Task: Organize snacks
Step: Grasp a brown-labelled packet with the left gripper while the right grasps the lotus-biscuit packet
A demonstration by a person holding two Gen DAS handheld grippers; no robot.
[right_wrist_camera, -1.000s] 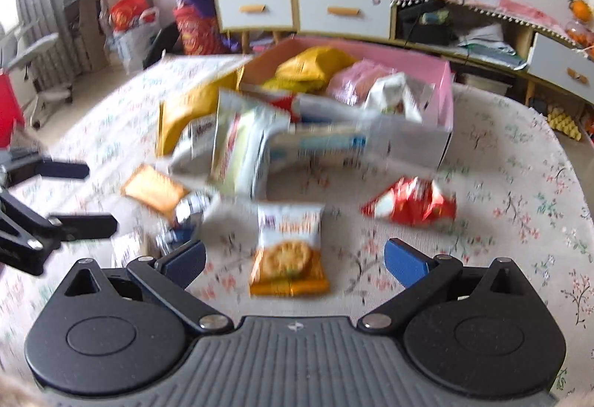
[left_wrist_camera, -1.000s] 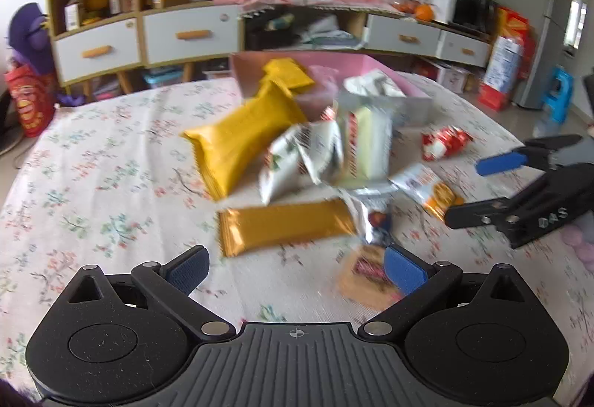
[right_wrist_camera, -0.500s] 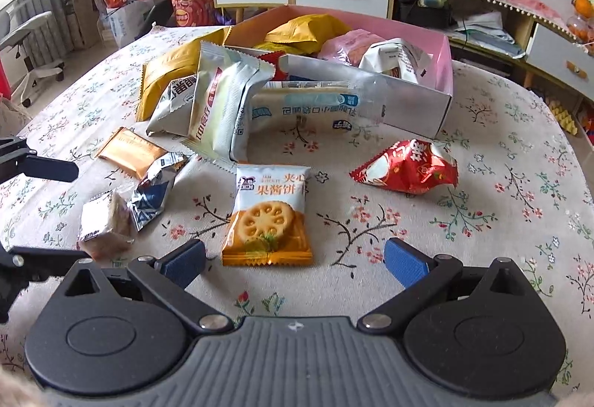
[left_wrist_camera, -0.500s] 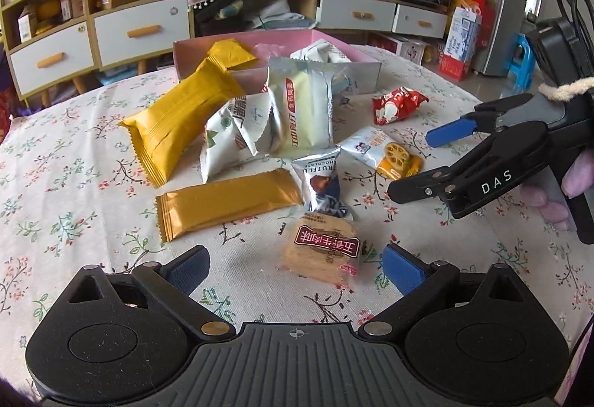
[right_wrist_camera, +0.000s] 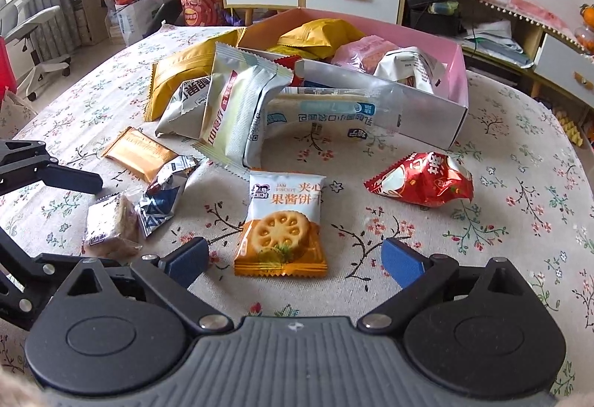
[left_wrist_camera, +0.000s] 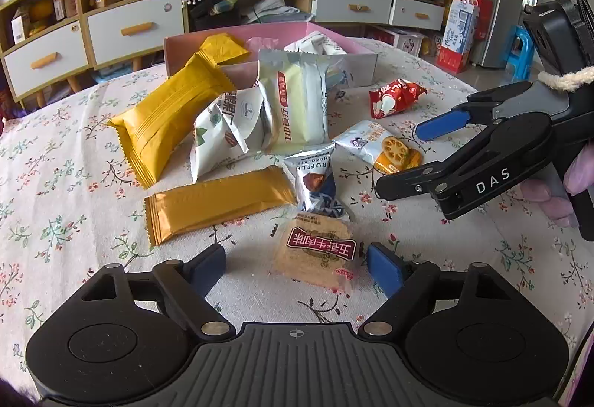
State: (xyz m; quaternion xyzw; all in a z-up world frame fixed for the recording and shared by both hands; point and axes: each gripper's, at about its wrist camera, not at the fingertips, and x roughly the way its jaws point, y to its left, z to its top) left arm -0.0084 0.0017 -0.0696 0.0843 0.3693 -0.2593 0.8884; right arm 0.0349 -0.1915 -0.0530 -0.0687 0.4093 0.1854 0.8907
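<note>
From the left wrist view, the left gripper (left_wrist_camera: 296, 267) sits low over the flowery tablecloth (left_wrist_camera: 63, 162). Its jaws are closing, and a small clear pack with a square brown cracker (left_wrist_camera: 315, 251) lies between the blue pads. The pads do not press it yet. It looks like this hand wants that pack, because it is the nearest one. The wrap is thin and shiny and may crinkle. Behind it lie a flat gold bar (left_wrist_camera: 219, 201), a puffy yellow bag (left_wrist_camera: 167, 121) and a small silver chocolate pack (left_wrist_camera: 315, 176). The pink box (left_wrist_camera: 174, 48) stands at the back with some snacks already inside, so I think that is where they all go. The right gripper (left_wrist_camera: 402, 154) hangs over the table, holding nothing.

From the right wrist view, the right gripper (right_wrist_camera: 295, 258) is very wide, just starting to close. A flat biscuit pack (right_wrist_camera: 282, 225) with a round cookie picture lies between its pads, not touched. A crumpled red bag (right_wrist_camera: 423, 180) lies near it. The pink box (right_wrist_camera: 458, 72) has low cardboard walls.
</note>
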